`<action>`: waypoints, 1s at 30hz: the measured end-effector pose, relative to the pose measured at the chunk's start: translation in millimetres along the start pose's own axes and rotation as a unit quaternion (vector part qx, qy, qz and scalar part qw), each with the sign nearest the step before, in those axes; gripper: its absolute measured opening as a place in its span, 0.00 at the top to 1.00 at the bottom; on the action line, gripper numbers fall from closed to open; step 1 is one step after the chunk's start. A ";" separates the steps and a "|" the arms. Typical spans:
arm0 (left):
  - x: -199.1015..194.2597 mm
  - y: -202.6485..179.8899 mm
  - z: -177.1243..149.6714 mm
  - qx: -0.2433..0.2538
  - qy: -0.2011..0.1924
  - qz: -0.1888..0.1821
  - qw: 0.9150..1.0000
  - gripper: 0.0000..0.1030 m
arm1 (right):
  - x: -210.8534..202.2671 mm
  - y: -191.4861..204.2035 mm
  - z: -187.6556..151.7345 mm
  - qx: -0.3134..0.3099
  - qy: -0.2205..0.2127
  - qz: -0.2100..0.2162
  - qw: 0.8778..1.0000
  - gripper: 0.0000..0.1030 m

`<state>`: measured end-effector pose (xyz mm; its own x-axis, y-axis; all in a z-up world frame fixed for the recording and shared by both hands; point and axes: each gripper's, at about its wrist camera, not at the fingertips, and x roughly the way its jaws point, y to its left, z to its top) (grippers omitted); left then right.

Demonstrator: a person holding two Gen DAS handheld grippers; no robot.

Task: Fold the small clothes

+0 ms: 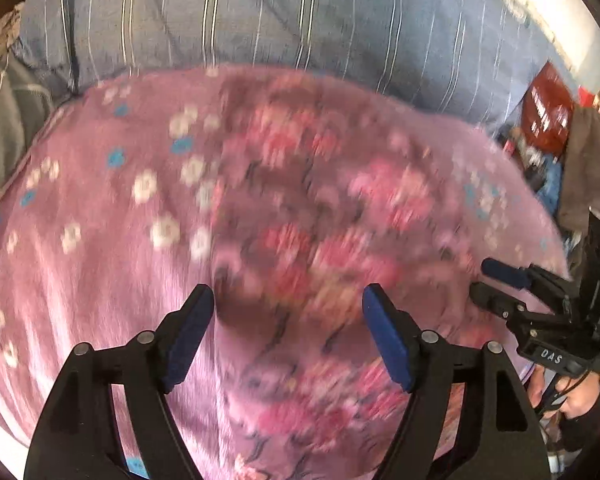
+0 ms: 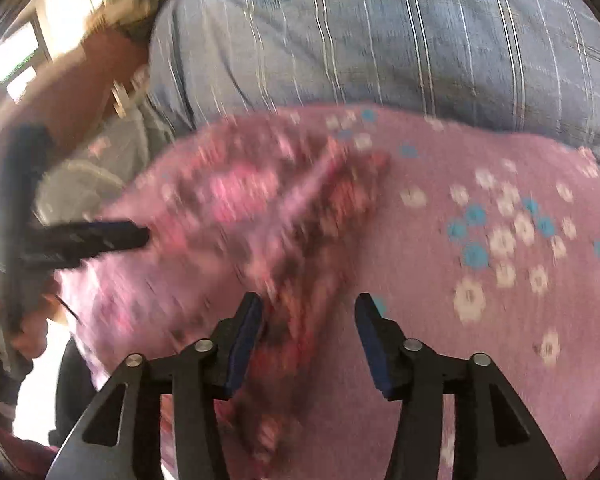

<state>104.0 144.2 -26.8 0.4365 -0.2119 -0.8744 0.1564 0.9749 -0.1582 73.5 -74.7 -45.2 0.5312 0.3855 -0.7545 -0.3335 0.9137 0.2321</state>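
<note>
Both the left tongs [image 1: 288, 336] and the right tongs [image 2: 308, 344] hang released, jaws spread, over a blurred floral garment [image 1: 300, 248] lying crumpled on a pink flowered blanket [image 1: 100, 208], a blue striped pillow [image 1: 260, 12] just behind.

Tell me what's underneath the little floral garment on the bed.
The floral garment lies on a pink blanket dotted with white and blue flowers. A blue striped quilt sits behind it. Whatever lies directly beneath the garment is covered, and the frames are blurred.

Home bedroom: pink floral blanket [image 1: 100, 280] over bed, striped blue-grey bedding [image 1: 260, 12] behind.
</note>
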 end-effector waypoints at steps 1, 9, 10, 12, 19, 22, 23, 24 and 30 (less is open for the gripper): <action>3.7 -0.6 -4.5 -0.001 0.010 0.006 1.000 0.25 | 4.1 -1.9 -4.0 0.006 0.006 -0.004 1.000 0.42; -34.2 5.5 -22.7 -0.002 -0.036 0.049 0.998 0.25 | -14.8 -8.7 -3.9 0.062 0.029 -0.061 0.996 0.24; -40.4 4.3 -27.3 0.007 -0.049 0.072 0.996 0.24 | -20.0 -7.7 -5.1 0.061 0.034 -0.077 0.995 0.21; -49.0 3.1 -36.0 0.017 -0.074 0.113 0.991 0.19 | -29.8 -7.7 -7.3 0.066 0.038 -0.100 0.992 0.14; -68.9 4.1 -66.9 0.031 -0.139 0.173 0.974 0.18 | -66.5 5.0 -26.3 0.047 0.039 -0.165 0.984 0.04; -72.3 4.8 -75.7 0.034 -0.137 0.168 0.976 0.18 | -71.7 22.4 -32.4 -0.008 0.037 -0.220 0.975 0.03; -71.6 5.0 -75.8 0.037 -0.137 0.168 0.976 0.18 | -72.8 29.5 -34.7 -0.031 0.035 -0.242 0.969 0.03; -72.3 4.2 -77.8 0.040 -0.138 0.168 0.975 0.18 | -74.0 36.2 -35.9 -0.051 0.032 -0.257 0.965 0.03; -81.1 -9.0 -91.8 0.064 -0.157 0.174 0.970 0.18 | -90.9 60.9 -34.8 -0.084 -0.002 -0.249 0.965 0.01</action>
<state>-14.1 158.8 3.4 0.7275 0.0984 -0.6791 0.0508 0.9792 0.1964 -22.2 -58.6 16.1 0.6608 -0.0943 -0.7446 -0.1588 0.9521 -0.2614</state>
